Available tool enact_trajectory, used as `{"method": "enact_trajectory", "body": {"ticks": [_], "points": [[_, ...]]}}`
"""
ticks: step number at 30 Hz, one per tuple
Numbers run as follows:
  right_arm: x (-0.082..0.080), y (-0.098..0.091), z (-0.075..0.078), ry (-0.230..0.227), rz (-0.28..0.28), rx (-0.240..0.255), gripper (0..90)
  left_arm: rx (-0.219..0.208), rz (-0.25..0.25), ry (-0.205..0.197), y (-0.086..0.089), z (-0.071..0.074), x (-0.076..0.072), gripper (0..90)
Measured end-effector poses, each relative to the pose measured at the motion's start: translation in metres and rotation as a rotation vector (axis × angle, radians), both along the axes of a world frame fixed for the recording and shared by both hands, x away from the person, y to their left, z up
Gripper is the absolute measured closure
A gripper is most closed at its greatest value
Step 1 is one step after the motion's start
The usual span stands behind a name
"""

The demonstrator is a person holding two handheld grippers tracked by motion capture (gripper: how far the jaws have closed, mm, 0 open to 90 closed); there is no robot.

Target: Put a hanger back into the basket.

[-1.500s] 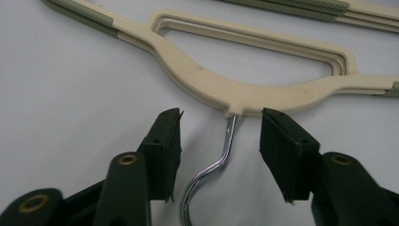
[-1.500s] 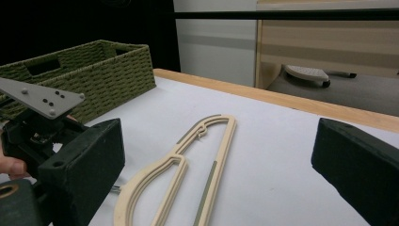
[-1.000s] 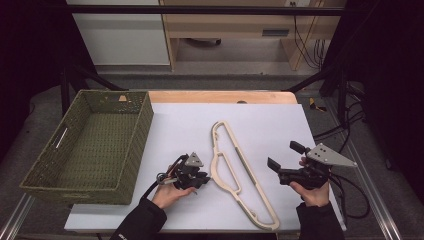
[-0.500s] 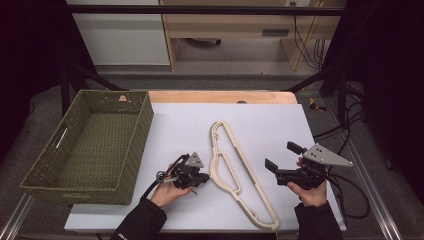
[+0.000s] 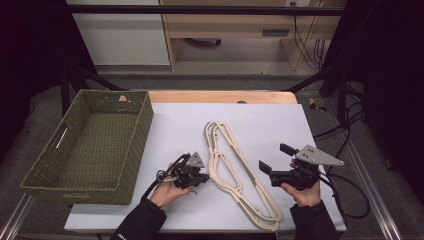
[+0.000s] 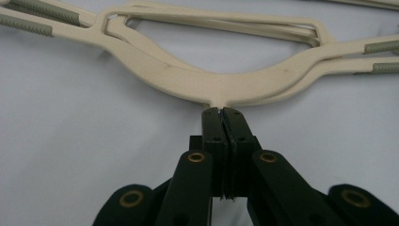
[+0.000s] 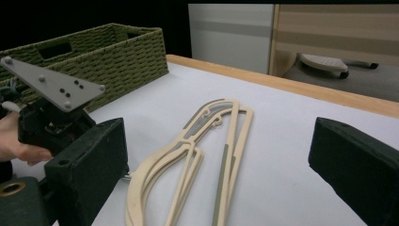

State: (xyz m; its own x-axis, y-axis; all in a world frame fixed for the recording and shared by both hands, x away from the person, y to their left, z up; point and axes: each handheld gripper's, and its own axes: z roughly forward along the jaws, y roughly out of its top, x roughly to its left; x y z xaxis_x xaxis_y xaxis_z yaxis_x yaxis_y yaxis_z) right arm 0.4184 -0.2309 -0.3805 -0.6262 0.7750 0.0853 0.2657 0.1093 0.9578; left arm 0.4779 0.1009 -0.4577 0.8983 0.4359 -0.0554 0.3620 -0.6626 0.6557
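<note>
The 2 cream hangers [image 5: 235, 172] lie stacked flat on the white table [image 5: 260, 120], running from its middle toward the near edge, between my 2 grippers. In the left gripper view, a short stub at the middle of the top hanger [image 6: 207, 80] sits clamped between the jaws. My left gripper [image 5: 196, 176] has just been closing and is now pressed fully together on that stub, at the hangers' left side. My right gripper [image 5: 275, 159] hovers just right of the hangers with its jaws spread wide and nothing between them; in its own view the hangers [image 7: 197, 160] lie on the table between the 2 pads. A green woven basket [image 5: 87, 145] stands at the table's left edge, near my left hand [image 5: 167, 192].
</note>
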Motion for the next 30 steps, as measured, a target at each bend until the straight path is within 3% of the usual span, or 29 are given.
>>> {"method": "enact_trajectory", "body": {"ticks": [5, 9, 17, 30], "points": [[0.001, 0.015, -0.005, 0.028, 0.044, -0.019, 6.5, -0.002, 0.007, 0.013, -0.001, 0.008, -0.003, 88.5], [0.003, 0.024, -0.010, 0.050, 0.075, -0.038, 6.6, 0.017, 0.003, 0.015, -0.003, 0.006, -0.004, 88.5], [0.002, 0.024, -0.010, 0.040, 0.072, -0.040, 6.6, 0.023, -0.011, 0.002, -0.003, -0.005, -0.002, 88.4], [0.000, 0.017, -0.004, 0.010, 0.043, -0.022, 5.3, -0.024, 0.010, 0.006, -0.001, -0.010, -0.002, 87.5]]}}
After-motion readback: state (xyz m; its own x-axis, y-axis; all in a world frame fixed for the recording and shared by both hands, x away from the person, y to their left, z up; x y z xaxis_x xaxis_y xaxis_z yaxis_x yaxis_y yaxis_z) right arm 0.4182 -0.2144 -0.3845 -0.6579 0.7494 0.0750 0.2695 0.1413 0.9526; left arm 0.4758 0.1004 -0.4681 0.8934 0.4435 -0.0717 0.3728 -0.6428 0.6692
